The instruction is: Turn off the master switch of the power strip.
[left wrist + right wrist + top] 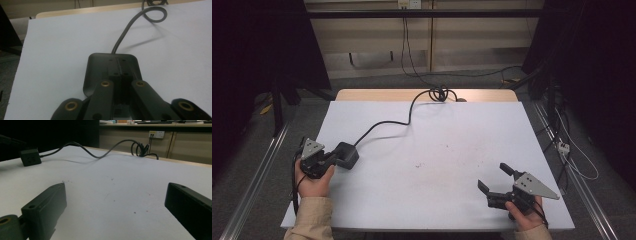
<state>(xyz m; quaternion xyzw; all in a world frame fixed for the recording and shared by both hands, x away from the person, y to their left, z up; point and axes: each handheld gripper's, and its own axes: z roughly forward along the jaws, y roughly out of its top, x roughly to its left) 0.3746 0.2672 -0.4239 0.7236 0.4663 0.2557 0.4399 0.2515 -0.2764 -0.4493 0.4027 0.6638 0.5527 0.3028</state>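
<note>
A black power adapter (347,154) lies on the white table top (447,135) at the left, and its dark cable (384,124) runs to a coil (439,93) at the far edge. My left gripper (333,158) is shut, its jaws pressed together over the near part of the adapter (95,67); in the left gripper view its tips (120,72) lie on the adapter's top. My right gripper (494,179) rests at the front right, open, with nothing between its jaws (115,195). From there the adapter (30,157) and cable (100,155) sit far off.
The wooden table edge (362,95) shows beyond the white sheet. A wall socket (156,133) sits behind the coil. A white power strip (563,146) and cables lie on the floor at the right. Metal rails (257,170) run along both sides.
</note>
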